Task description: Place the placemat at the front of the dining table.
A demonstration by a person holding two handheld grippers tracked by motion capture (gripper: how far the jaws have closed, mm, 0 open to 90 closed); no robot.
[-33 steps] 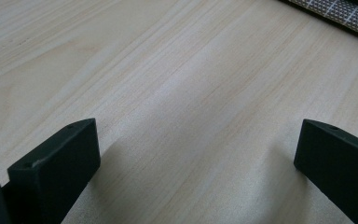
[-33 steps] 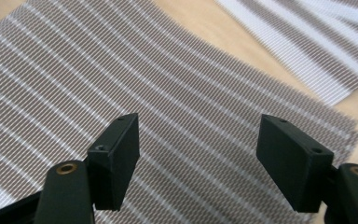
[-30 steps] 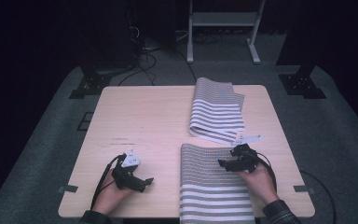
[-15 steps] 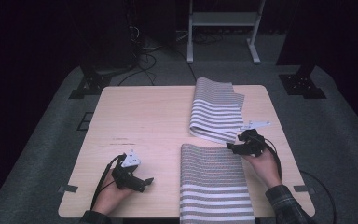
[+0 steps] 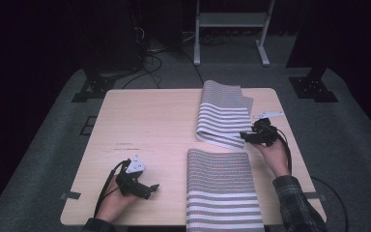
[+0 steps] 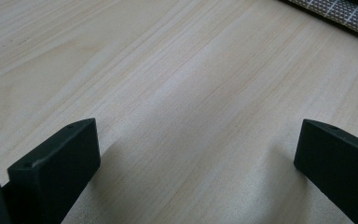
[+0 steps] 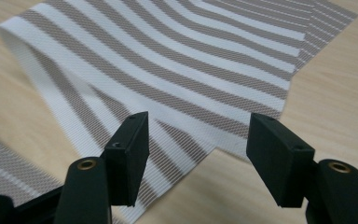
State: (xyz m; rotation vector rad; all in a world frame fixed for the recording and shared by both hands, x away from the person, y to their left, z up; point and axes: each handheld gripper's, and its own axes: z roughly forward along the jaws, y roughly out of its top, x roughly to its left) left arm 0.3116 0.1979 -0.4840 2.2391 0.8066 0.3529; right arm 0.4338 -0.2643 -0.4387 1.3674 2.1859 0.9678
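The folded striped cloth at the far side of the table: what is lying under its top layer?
Under the top layer of the folded striped cloth lies its own lower layer, peeking out near the right gripper. Beneath that is the table; anything between the layers is covered.

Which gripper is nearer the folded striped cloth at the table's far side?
Right. The right gripper is at the folded striped cloth's near right corner; the left gripper sits far off at the near left.

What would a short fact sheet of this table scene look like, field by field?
Surface: pale wooden table
Far cloth: striped, loosely folded, beside the right tongs
Near cloth: striped, flat, at the table's front edge
Right tongs: jaws apart and just been closing, nothing between them, aimed at the far cloth's corner
Left tongs: jaws wide apart over bare wood, holding nothing
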